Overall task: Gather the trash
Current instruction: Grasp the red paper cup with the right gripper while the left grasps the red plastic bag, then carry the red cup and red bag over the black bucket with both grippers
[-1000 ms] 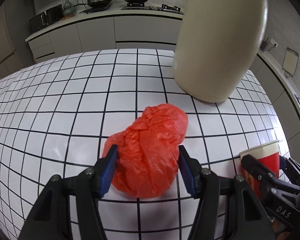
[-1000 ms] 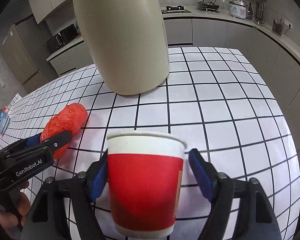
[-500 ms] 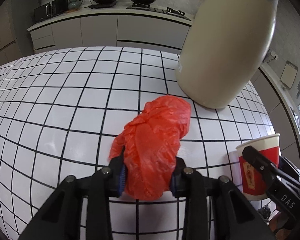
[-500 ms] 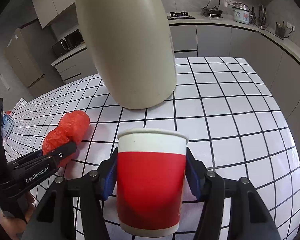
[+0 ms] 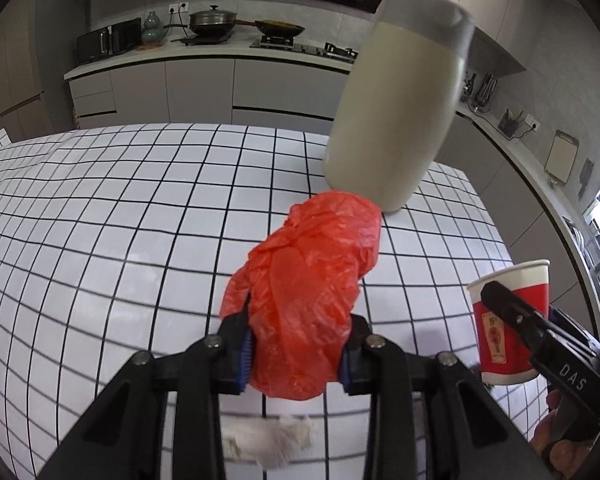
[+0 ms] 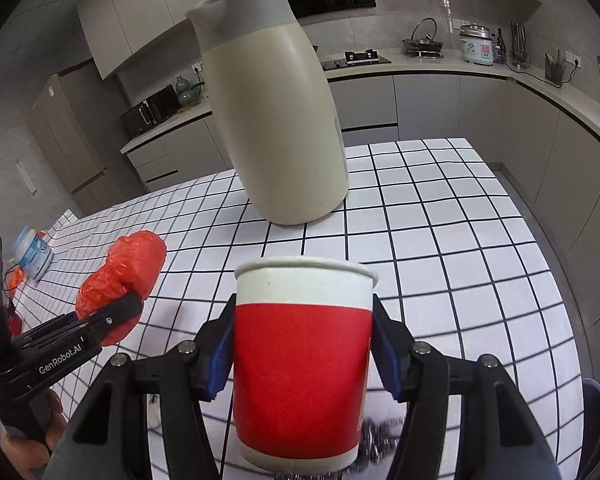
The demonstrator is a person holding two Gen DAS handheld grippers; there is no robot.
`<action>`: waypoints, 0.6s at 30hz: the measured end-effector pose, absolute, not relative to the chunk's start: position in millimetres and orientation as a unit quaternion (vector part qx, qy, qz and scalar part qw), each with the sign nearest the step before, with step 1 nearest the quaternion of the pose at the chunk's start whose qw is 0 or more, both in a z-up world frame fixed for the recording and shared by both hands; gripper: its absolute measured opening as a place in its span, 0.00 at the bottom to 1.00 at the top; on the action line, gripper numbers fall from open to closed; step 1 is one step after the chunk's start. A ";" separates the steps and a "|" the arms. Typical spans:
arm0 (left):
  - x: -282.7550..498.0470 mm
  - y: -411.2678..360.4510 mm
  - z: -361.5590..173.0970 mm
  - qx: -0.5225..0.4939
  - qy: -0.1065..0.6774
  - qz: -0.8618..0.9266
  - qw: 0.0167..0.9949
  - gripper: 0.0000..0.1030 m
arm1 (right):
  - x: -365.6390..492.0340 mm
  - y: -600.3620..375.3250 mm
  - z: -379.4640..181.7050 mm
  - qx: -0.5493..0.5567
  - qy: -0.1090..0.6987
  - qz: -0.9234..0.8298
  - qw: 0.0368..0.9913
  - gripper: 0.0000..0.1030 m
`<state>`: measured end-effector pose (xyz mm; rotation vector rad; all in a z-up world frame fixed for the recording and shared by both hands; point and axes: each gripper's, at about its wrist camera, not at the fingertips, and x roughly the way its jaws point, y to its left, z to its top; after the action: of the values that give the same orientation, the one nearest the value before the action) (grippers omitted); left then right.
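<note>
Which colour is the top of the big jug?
Grey, above a cream body; the jug shows best in the right wrist view.

Your left gripper (image 5: 296, 354) and right gripper (image 6: 302, 354) are black, silver-screwed, with blue pads (image 6: 220, 356); white lettering marks both.

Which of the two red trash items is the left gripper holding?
The crumpled red plastic bag, pinched in the left gripper. The other red item, the rigid paper cup with a white rim, sits upright in the right gripper.
</note>
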<state>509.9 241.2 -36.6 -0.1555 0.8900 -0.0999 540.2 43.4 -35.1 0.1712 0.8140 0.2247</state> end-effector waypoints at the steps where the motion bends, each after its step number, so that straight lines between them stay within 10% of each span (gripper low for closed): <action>1: 503.9 238.7 -35.0 -0.076 0.428 -0.048 0.899 0.33 | 534.8 42.2 -32.9 0.083 0.392 0.110 0.910 0.60; 18: 393.4 174.1 -25.4 -0.091 0.415 -0.037 0.905 0.33 | 406.1 -49.4 -18.4 0.089 0.376 0.120 0.915 0.60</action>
<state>393.4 174.1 -25.4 -0.1874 0.8573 -0.0767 406.1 -49.4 -18.4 0.1825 0.7734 0.2463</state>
